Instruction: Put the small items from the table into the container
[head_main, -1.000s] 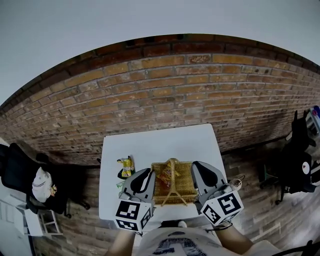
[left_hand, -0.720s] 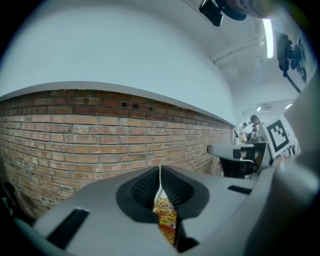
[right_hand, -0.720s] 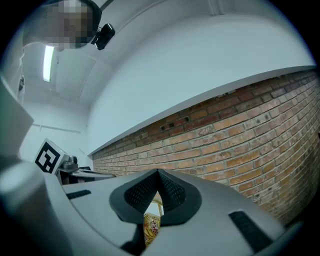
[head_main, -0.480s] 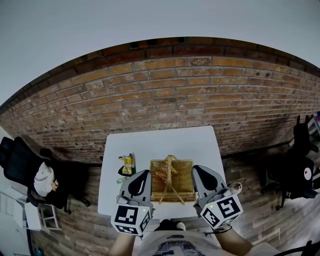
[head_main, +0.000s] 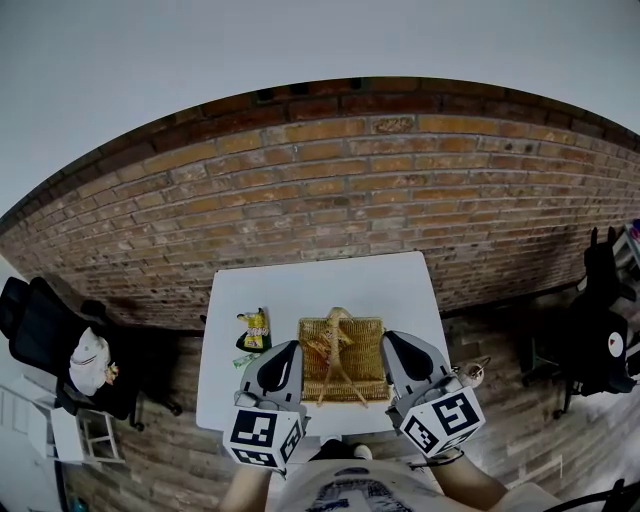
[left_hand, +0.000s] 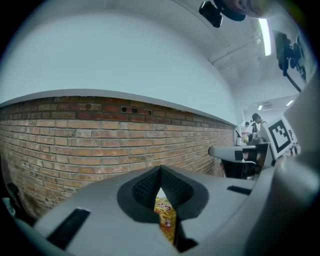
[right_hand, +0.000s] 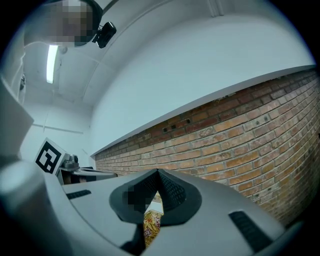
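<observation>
Left claw (head_main: 289, 346) and right claw (head_main: 391, 338) both pressed together, seemingly empty, flanking basket (head_main: 360, 322) at surface (head_main: 320, 285) near edge. Between picks, probably. Packets (head_main: 255, 329) lie by left edge, so left claw must spread and reach them.

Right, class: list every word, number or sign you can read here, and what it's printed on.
None readable.
Yellow packet on the table: print too small.
Packet in the basket: print too small.
Marker cubes: square patterns, no words.

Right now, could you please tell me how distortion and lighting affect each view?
Head view: strong fisheye bows the brick wall into an arch; basket evenly lit. Left gripper view: ceiling light glares, corners black. Right gripper view: same vignette.
</observation>
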